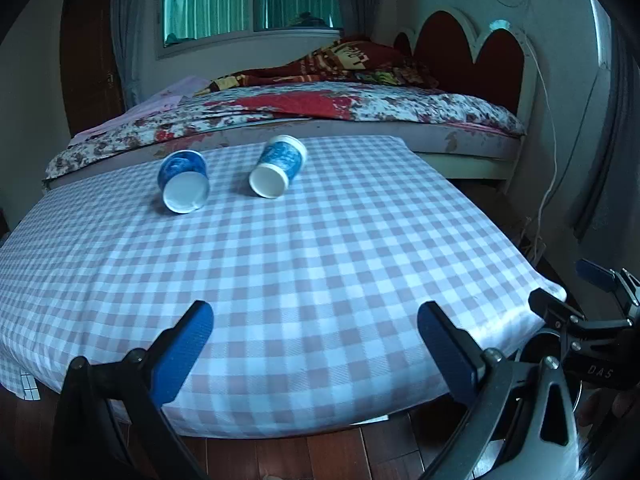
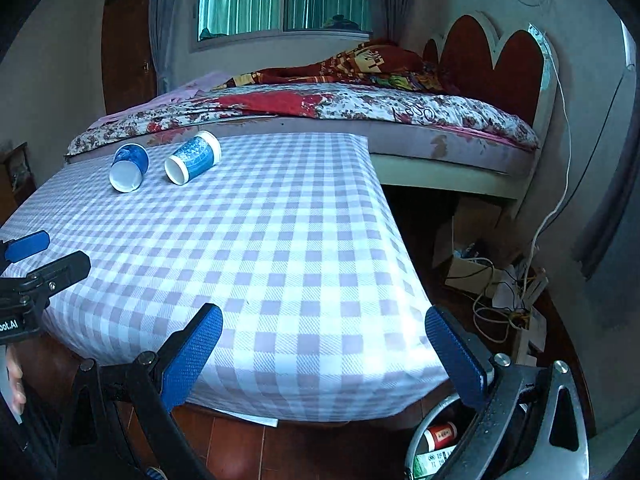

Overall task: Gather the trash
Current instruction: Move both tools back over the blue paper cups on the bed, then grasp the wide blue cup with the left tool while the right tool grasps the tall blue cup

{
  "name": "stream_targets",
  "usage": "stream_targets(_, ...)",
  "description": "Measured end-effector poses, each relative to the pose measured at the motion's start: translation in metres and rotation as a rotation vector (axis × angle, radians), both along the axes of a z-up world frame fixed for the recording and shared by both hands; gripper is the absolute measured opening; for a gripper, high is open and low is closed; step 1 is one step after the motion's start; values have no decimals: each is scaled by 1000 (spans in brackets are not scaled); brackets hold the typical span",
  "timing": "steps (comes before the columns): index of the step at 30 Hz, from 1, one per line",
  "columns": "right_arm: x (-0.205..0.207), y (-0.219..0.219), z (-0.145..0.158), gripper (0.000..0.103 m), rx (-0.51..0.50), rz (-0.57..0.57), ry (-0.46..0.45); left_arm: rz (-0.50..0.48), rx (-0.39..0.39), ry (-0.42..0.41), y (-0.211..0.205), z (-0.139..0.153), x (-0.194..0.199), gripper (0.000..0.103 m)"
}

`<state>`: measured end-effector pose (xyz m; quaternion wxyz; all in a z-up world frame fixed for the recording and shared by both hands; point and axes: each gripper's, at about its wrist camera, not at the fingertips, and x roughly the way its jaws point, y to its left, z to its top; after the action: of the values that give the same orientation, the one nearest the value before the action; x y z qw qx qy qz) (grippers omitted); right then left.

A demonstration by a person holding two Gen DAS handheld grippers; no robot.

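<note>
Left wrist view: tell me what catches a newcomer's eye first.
Two blue paper cups lie tipped over at the far side of the checked tablecloth: the left cup and the right cup, both mouths facing the camera. Behind them stands a bed with a red scalloped headboard. Both claws are open and empty.

This was a bedroom in a home. A bed [image 2: 304, 120] with a floral quilt [image 2: 360, 106] stood against a red scalloped headboard [image 2: 496, 60]. Behind the bed was a curtained window [image 2: 280, 0], beside it a wooden door [image 2: 128, 40], and below it a wood floor [image 2: 240, 448].
</note>
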<state>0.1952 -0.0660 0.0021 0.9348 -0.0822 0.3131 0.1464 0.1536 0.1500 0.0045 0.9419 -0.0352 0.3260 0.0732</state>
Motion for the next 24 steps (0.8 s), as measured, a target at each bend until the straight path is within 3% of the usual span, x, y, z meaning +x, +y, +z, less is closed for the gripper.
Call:
stream_targets(3,8,15,3,102,15,13,-14,48,10,-8,26,7,5,102)
stream_targets(14,58,93,0,102,12,105,76,181,7,4,104,5,41,100)
stream_targets(22,106,156,-4,102,-11,179,85,215,-26,11,136,-5,83,100)
stream_targets(24,120,167,-9,101,-22,196,99,210,-35,17,142,-7,98,95)
